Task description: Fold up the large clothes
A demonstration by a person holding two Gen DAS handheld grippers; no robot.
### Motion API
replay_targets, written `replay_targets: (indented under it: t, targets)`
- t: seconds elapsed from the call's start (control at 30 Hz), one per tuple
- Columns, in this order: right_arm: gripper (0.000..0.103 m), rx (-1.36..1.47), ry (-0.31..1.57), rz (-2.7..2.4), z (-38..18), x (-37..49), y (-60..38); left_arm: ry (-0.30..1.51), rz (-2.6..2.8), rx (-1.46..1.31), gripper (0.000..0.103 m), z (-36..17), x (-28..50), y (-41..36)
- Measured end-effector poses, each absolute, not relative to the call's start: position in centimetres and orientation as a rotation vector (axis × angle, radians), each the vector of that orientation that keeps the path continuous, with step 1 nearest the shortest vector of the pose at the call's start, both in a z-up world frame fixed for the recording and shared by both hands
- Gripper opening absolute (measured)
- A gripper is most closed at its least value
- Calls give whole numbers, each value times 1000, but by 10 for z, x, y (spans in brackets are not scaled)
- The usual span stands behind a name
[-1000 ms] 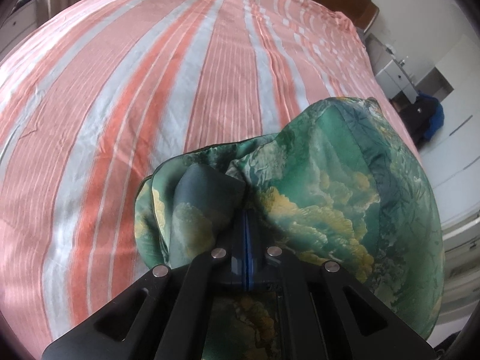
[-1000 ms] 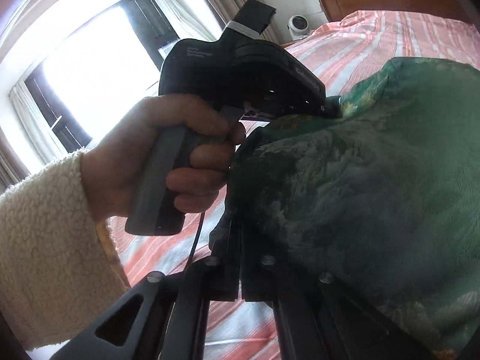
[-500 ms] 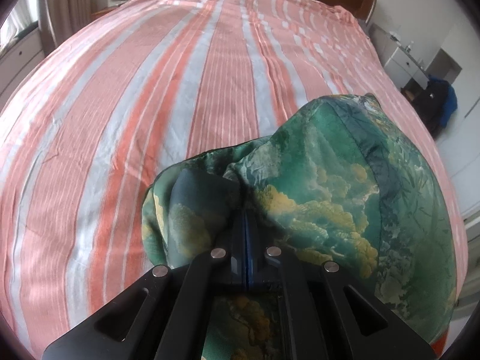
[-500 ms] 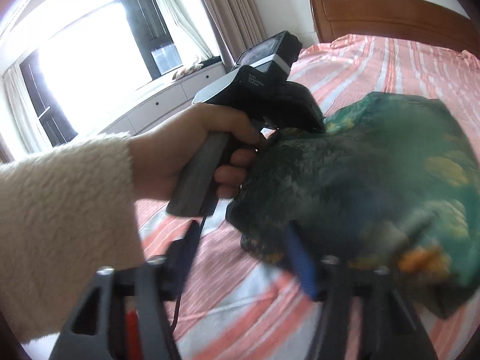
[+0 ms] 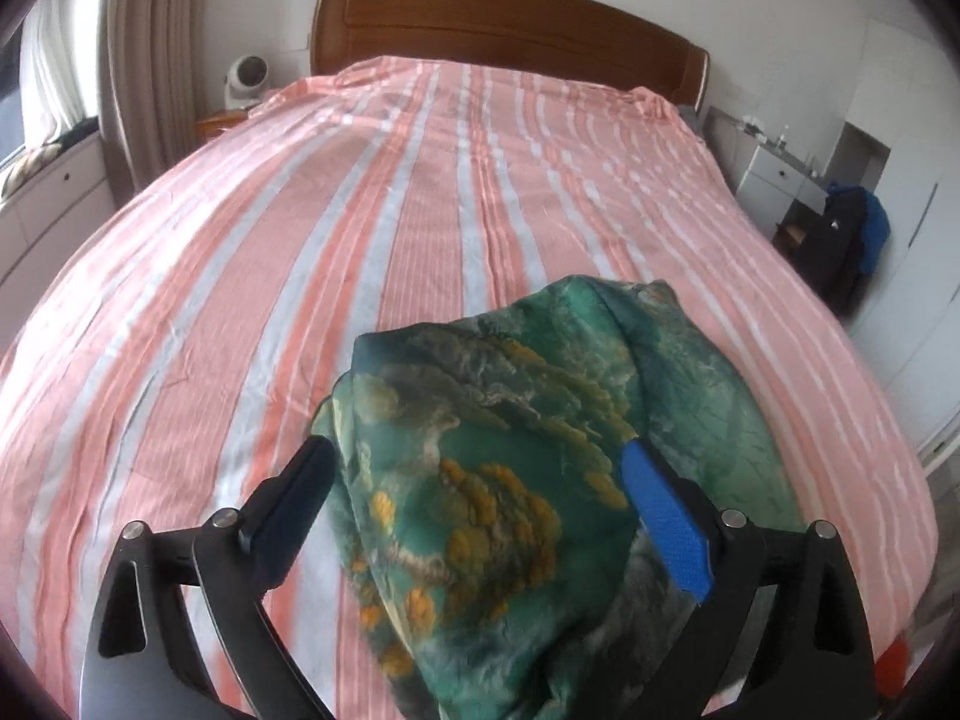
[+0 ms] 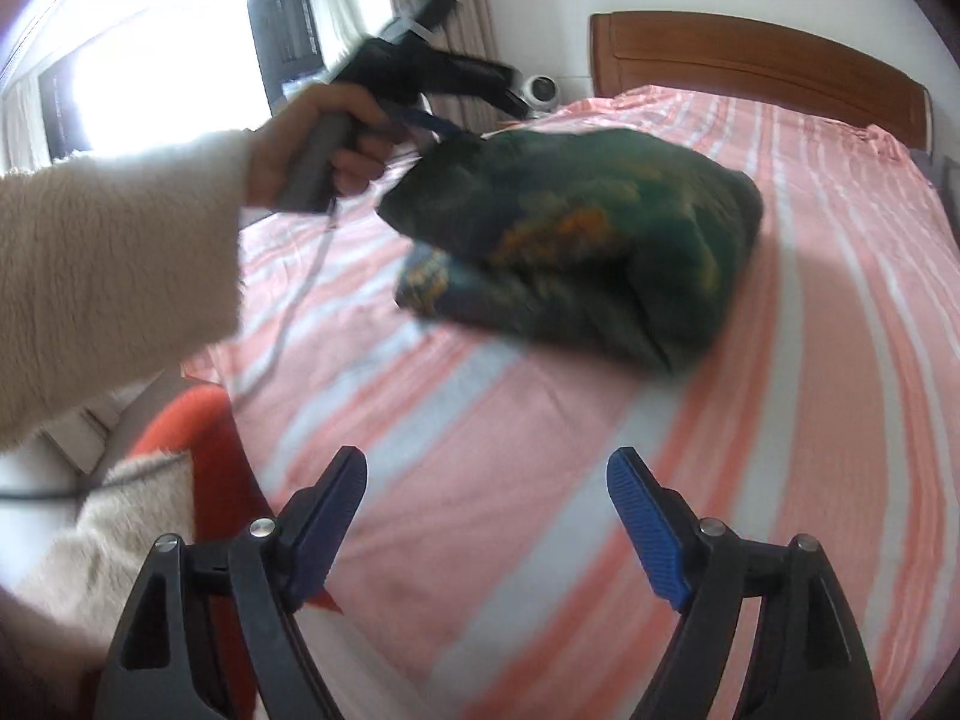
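Note:
A green garment with yellow and teal print (image 5: 540, 468) lies folded in a bundle on the striped bed near its foot; it also shows in the right wrist view (image 6: 576, 240). My left gripper (image 5: 474, 474) is open, its fingers spread to either side of the bundle just above it. In the right wrist view the left gripper (image 6: 456, 126) sits at the bundle's left edge, held by a hand. My right gripper (image 6: 486, 486) is open and empty, drawn back from the bundle over bare sheet.
The bed has a pink, orange and white striped sheet (image 5: 300, 276) and a wooden headboard (image 5: 510, 30). A small white fan (image 5: 246, 81) stands on a bedside table. White cabinets (image 5: 774, 174) are at the right. Something red (image 6: 198, 438) lies by the bed's left edge.
Both grippers have let go of the garment and opened. The right gripper has pulled back from the bundle. The left gripper has lifted and tilted up, showing the headboard.

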State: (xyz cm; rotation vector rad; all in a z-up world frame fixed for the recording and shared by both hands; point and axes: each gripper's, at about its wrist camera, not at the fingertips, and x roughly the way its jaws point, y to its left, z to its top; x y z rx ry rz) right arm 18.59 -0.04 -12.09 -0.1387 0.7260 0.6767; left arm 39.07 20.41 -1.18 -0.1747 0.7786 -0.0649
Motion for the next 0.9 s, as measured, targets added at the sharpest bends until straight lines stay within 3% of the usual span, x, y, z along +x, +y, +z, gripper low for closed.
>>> replay_targets:
  t: [0.13, 0.3, 0.7, 0.83, 0.9]
  targets:
    - [82, -75, 741, 583, -135, 177, -40, 772, -67, -210, 97, 1, 351, 215]
    - [94, -25, 770, 479, -148, 176, -66, 803, -32, -174, 97, -5, 308, 233]
    - [94, -33, 875, 161, -163, 201, -120, 981, 215, -204, 98, -111, 290, 301]
    - [94, -37, 880, 145, -163, 202, -127, 1142, 209, -200, 98, -157, 308, 303]
    - [94, -49, 881, 147, -162, 201, -129, 1145, 216, -153, 103, -169, 306, 299]
